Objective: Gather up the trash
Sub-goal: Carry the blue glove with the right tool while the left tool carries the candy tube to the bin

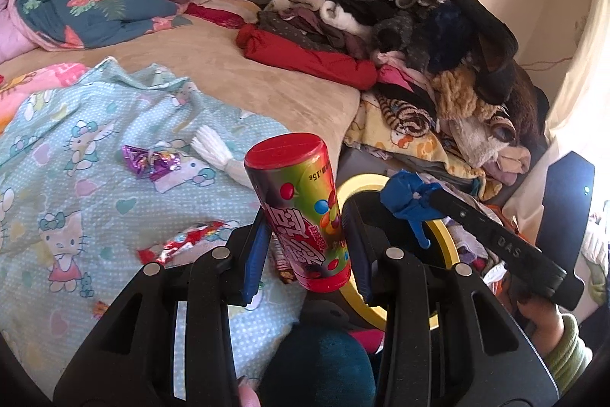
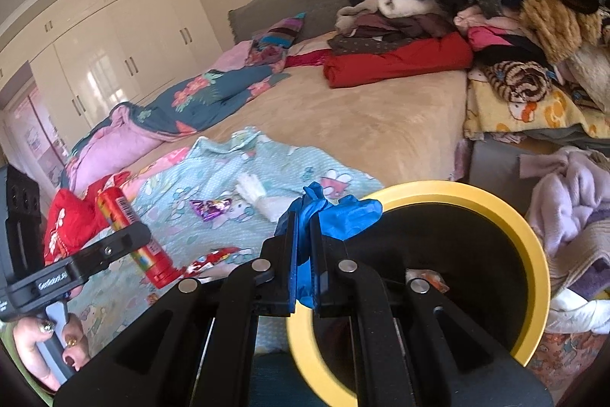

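Room: bed (image 2: 343, 117) ahead of both grippers, clothes pile (image 1: 419, 37) at its far edge.
Bin (image 2: 533, 254): yellow-rimmed, beneath right fingertips.
Left gripper (image 1: 305, 239): clenched on candy tube (image 1: 301, 208).
Right gripper (image 2: 304, 235): pinching blue glove (image 2: 343, 212).

**Open bin mouth near; clothes crowd the far right**

The round yellow-rimmed bin (image 2: 533, 246) stands just off the bed's near right corner, its dark mouth open from above. The crumpled blue glove (image 2: 335, 212) clamped in the right gripper (image 2: 304, 216) overhangs its left rim. To the right a lilac fleece heap (image 2: 572, 201) presses close. Behind it a tall pile of folded clothes (image 1: 419, 37) blocks the far right. The tan bed sheet (image 1: 244, 63) in the middle lies bare. On the near left, the light-blue cartoon blanket (image 1: 76, 155) carries only flat wrappers.
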A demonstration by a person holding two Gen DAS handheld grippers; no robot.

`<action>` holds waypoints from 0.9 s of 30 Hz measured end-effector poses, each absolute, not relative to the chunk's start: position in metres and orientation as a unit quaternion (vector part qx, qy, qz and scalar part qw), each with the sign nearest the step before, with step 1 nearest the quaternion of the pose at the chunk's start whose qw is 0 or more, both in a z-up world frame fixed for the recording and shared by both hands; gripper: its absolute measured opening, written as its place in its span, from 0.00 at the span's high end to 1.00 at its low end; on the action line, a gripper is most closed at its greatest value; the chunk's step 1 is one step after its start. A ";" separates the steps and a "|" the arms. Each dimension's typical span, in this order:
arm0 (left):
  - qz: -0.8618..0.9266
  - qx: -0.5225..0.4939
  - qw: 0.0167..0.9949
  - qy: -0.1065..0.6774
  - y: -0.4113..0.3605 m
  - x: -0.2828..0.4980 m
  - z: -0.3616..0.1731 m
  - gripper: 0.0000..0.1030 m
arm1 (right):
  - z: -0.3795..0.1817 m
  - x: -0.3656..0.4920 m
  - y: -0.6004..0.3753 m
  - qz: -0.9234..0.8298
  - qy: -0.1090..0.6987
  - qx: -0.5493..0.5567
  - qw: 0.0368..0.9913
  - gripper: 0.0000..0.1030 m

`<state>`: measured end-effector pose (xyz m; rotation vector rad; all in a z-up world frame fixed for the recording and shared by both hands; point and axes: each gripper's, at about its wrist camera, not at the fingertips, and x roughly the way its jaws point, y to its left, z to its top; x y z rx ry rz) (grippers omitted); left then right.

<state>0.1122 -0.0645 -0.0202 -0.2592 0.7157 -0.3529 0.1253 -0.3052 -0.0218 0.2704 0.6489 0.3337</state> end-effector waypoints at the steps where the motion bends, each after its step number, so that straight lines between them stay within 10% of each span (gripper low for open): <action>1: -0.173 -0.124 0.913 0.348 -0.067 0.112 -0.020 0.70 | -0.022 0.125 -0.308 0.159 0.316 0.134 0.926 0.94; 27: -0.242 -0.070 0.893 0.374 -0.138 0.107 -0.043 0.70 | -0.047 0.132 -0.377 0.078 0.328 0.165 0.927 0.94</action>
